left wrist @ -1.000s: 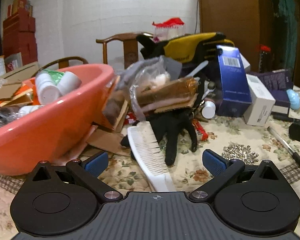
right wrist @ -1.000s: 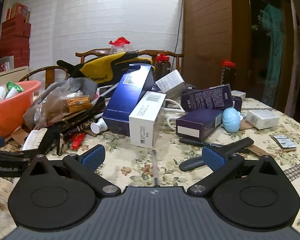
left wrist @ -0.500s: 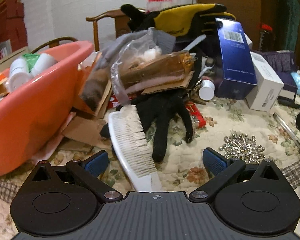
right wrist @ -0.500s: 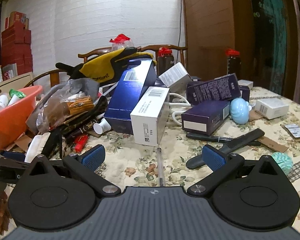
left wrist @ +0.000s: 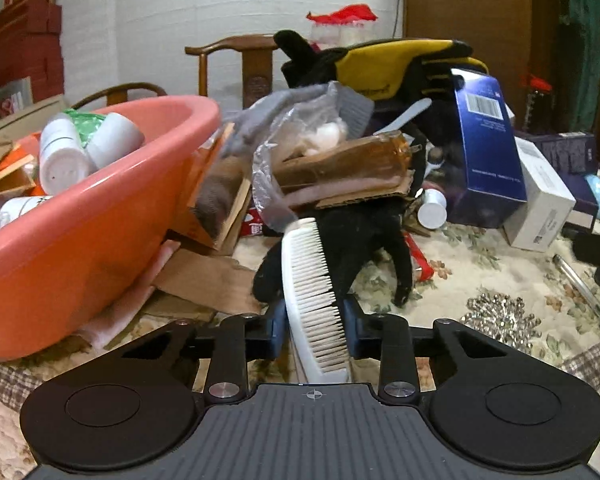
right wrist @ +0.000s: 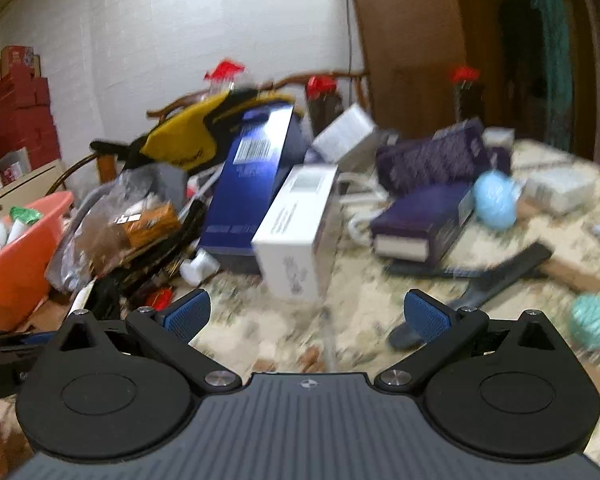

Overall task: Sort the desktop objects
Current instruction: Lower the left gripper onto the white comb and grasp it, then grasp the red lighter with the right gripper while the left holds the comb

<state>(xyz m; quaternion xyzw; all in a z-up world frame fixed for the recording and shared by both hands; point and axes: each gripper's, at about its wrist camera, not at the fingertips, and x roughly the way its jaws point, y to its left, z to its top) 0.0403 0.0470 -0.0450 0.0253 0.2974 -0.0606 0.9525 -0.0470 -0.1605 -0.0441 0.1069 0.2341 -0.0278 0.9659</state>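
Note:
My left gripper (left wrist: 314,330) is shut on a white comb (left wrist: 310,280), which points away from me over a black glove (left wrist: 364,248). An orange basin (left wrist: 100,216) with white bottles and cardboard sits just left of it. My right gripper (right wrist: 306,314) is open and empty above the flowered tablecloth; its view is blurred. A white box (right wrist: 296,236), a blue box (right wrist: 252,184) and a black comb (right wrist: 488,280) lie ahead of it.
A pile of bagged items (left wrist: 340,160), a yellow-black glove (left wrist: 380,66), purple boxes (right wrist: 424,224), a light blue ball (right wrist: 494,200), a teal ball (right wrist: 594,320), a pen (left wrist: 584,284) and a rhinestone ornament (left wrist: 500,320) crowd the table. Wooden chairs stand behind.
My left gripper has closed on the white comb and lifted it off the cloth. My right gripper has moved, blurring its view, and stays open.

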